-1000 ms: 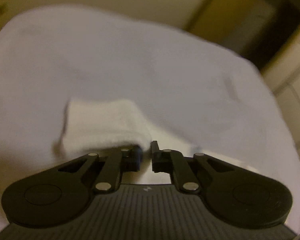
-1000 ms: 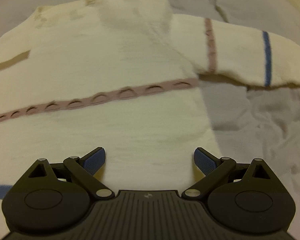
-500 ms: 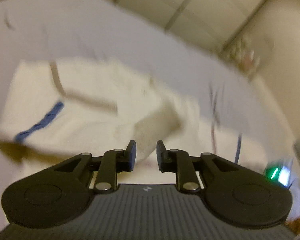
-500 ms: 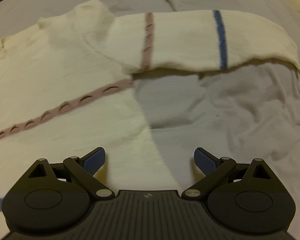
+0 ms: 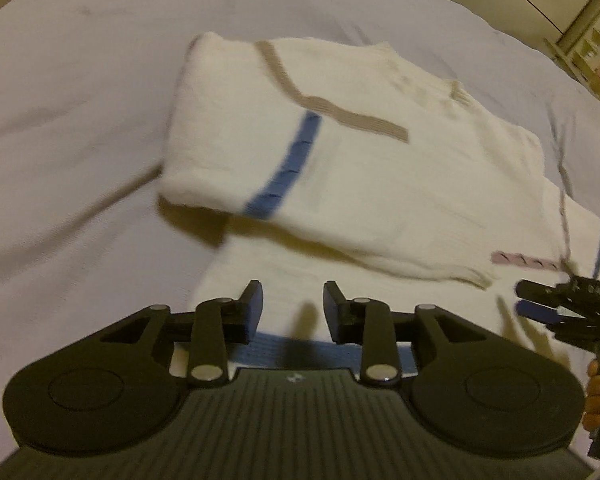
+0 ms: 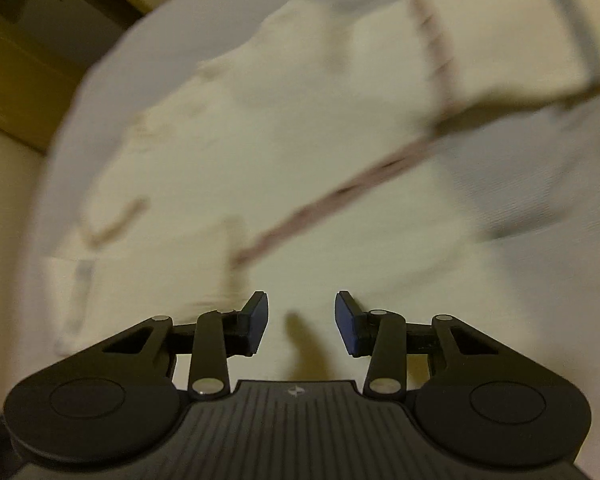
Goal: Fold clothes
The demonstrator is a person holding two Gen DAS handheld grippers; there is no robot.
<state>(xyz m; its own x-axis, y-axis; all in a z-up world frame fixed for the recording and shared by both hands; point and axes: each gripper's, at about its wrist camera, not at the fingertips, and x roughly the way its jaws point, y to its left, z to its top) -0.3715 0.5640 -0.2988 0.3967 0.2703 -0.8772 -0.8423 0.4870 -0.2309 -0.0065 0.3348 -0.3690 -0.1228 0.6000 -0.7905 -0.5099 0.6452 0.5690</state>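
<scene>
Left gripper (image 5: 290, 312) is opening with nothing between its jaws, right gripper (image 6: 301, 322) closing over bare knit. The cream sweater (image 5: 380, 184) is lying on the bed (image 5: 80, 120), one sleeve (image 5: 236, 128) already folded across at 11 o'clock; other sleeve (image 6: 512, 36) still sticking out at 1 o'clock.

Little can be read. In the left wrist view, pale raised letters stand on the side of the black plastic right gripper (image 5: 540, 300) at the right edge; they look like "GAS", though the blur leaves this unsure. A small pale emblem, a symbol and no letters, sits on the ribbed dark grey body of each gripper, near its far edge. The cream knitted sweater (image 5: 380, 184) shows no legible label.
</scene>
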